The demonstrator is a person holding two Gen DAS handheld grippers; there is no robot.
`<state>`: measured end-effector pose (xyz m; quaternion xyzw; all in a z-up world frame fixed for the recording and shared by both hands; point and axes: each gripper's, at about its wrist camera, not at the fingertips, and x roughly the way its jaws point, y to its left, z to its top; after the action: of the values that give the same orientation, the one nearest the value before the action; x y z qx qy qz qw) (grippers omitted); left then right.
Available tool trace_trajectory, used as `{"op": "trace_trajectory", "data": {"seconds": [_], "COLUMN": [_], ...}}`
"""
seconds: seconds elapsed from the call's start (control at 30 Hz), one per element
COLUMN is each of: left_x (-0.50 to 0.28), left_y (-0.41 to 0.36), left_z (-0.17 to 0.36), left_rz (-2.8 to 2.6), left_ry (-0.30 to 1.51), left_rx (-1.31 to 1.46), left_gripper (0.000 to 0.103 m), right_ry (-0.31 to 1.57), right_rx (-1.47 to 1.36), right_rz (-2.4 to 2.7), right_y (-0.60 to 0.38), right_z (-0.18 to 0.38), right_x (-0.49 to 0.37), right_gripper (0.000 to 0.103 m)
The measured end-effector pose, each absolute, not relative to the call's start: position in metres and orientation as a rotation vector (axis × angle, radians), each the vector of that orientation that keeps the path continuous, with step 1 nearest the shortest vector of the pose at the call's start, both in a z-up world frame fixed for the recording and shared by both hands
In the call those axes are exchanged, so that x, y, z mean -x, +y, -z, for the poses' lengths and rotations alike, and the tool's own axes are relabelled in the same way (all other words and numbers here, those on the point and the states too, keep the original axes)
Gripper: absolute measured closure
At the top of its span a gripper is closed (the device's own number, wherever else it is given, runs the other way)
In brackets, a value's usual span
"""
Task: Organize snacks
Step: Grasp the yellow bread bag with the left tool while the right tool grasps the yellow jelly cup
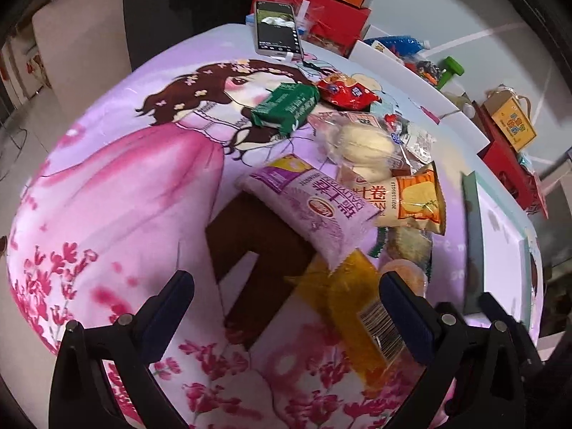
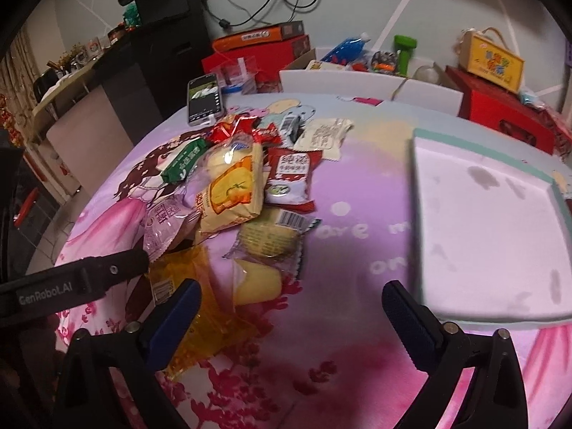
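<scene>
A pile of snack packets lies on the pink cartoon tablecloth (image 1: 107,196). In the left wrist view my open, empty left gripper (image 1: 286,316) hovers just before a purple packet (image 1: 314,207) and a clear yellow packet (image 1: 354,307); a green packet (image 1: 286,105) and a red one (image 1: 346,91) lie farther off. In the right wrist view my open, empty right gripper (image 2: 291,325) hovers over bare cloth, with a round cake packet (image 2: 268,237), a yellow packet (image 2: 232,189) and a red-and-white packet (image 2: 291,178) ahead left. A white tray (image 2: 493,236) lies to the right. The left gripper's finger (image 2: 89,279) shows at the left.
A phone (image 1: 277,28) stands propped at the table's far edge before red and orange boxes (image 1: 332,7). A white box of oddments (image 2: 368,78) and a yellow carton on a red box (image 2: 493,60) stand behind the table. A dark cabinet (image 2: 164,35) is at the back left.
</scene>
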<state>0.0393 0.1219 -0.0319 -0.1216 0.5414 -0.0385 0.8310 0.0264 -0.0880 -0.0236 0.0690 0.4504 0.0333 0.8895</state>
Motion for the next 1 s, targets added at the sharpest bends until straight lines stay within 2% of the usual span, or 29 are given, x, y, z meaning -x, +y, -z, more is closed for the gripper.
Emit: {"op": "trace_trajectory", "data": {"seconds": [0.13,0.23,0.27,0.4,0.47,0.57,0.7,0.77,0.8,0.93,1.0], "left_x": [-0.041,-0.045,-0.045,-0.047,-0.048,-0.049,-0.048,-0.048,-0.048,-0.048,-0.047], "left_y": [0.117,0.112,0.111,0.107,0.104,0.099,0.095,0.094,0.093,0.093,0.092], "left_z": [0.036,0.045,0.047,0.049,0.049,0.049,0.049,0.05,0.05,0.054,0.056], "left_rz": [0.083,0.06,0.065,0.094,0.104,0.114,0.125,0.128,0.129,0.139,0.142], "left_ry": [1.179,1.228,1.237,1.251,1.259,1.269,1.276,1.279,1.28,1.293,1.301], "left_rx": [0.266,0.278,0.282,0.313,0.32,0.31,0.314,0.321,0.327,0.351,0.358], "left_gripper": [0.0,0.0,0.0,0.0,0.0,0.001,0.002,0.003,0.003,0.016,0.018], "right_ry": [0.942,0.955,0.957,0.956,0.949,0.95,0.949,0.957,0.958,0.959,0.962], "right_rx": [-0.167,-0.171,-0.176,-0.2,-0.211,-0.219,-0.227,-0.237,-0.24,-0.234,-0.233], "right_rz": [-0.116,-0.141,-0.151,-0.179,-0.201,-0.232,-0.239,-0.245,-0.247,-0.248,-0.247], "right_y": [-0.084,-0.081,-0.08,-0.08,-0.079,-0.077,-0.078,-0.079,-0.079,-0.08,-0.081], "right_z": [0.03,0.036,0.039,0.043,0.043,0.045,0.047,0.047,0.047,0.046,0.045], "right_x": [-0.031,-0.033,-0.034,-0.038,-0.039,-0.041,-0.041,-0.041,-0.041,-0.039,-0.038], "right_gripper": [0.015,0.019,0.023,0.028,0.039,0.051,0.06,0.07,0.07,0.077,0.079]}}
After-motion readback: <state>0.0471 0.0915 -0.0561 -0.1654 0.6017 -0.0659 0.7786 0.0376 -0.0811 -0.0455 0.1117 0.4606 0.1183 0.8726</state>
